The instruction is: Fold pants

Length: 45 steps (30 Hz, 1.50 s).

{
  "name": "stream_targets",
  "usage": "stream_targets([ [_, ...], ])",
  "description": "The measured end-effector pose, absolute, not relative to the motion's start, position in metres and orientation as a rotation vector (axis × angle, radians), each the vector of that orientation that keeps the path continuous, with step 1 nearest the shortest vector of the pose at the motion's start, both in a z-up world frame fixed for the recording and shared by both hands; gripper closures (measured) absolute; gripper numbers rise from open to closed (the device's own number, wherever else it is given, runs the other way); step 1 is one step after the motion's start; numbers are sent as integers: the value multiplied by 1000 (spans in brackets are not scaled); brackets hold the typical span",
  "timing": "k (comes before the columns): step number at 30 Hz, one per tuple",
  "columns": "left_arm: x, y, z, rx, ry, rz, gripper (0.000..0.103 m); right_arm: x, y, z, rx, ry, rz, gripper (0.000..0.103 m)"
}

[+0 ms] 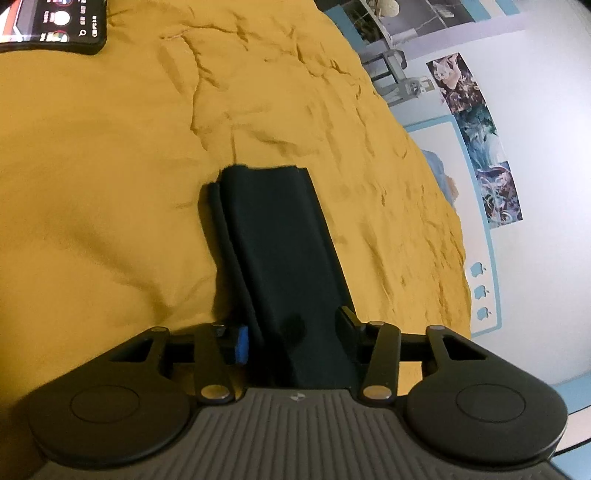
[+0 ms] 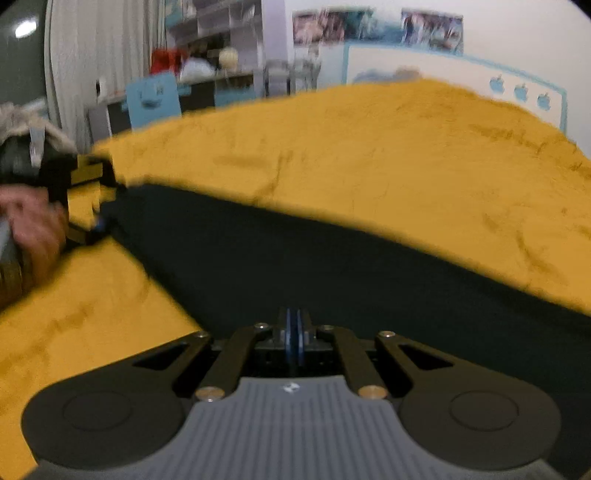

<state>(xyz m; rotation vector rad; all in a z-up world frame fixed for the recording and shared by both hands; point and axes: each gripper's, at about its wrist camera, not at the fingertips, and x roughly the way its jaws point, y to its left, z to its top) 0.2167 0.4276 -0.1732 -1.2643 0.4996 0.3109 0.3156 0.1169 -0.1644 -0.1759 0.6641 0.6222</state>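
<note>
- Pants point(image 1: 280, 236), dark, lie as a long narrow strip on a yellow bedspread point(image 1: 92, 184), its far end cut square near the middle of the bed, with a rolled edge along its left side.
- Left gripper point(image 1: 291, 332) has its fingers apart, one on each side of the near end of the strip; the blue pad point(image 1: 242, 341) stands just beside the cloth, and whether it presses on it cannot be told.
- Right gripper point(image 2: 294, 341) has its two blue pads together; whether they pinch any of the dark cloth under them cannot be told in the blurred view.
- Seen from the right wrist, the pants point(image 2: 332, 266) run slantwise across the bedspread point(image 2: 369, 147) to the left gripper point(image 2: 105, 206), held in a hand point(image 2: 31, 225) at the bed's left edge.
- Phone point(image 1: 51, 24) lies lit at the far left corner of the bed.
- Posters point(image 1: 476, 136) hang on the wall beyond the bed's right edge.
</note>
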Motion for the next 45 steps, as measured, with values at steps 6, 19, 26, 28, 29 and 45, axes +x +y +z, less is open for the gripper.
stream_targets([
  [6,220,423,-169,-1187,532,375,98,312,115,-186,-164,686,622,103],
  [19,221,401,-117,-1008,487,348,99,313,87,-178,-8,714,633,103],
  [26,233,340,-53,-793,441,212,99,303,47,-159,138,704,597,98],
  [28,237,313,-37,-709,439,164,99,297,29,-152,174,690,578,98],
  [29,239,299,-30,-662,439,146,99,295,19,-148,189,684,566,98],
  [45,262,19,-65,238,599,-162,96,261,-149,-129,413,620,317,91],
])
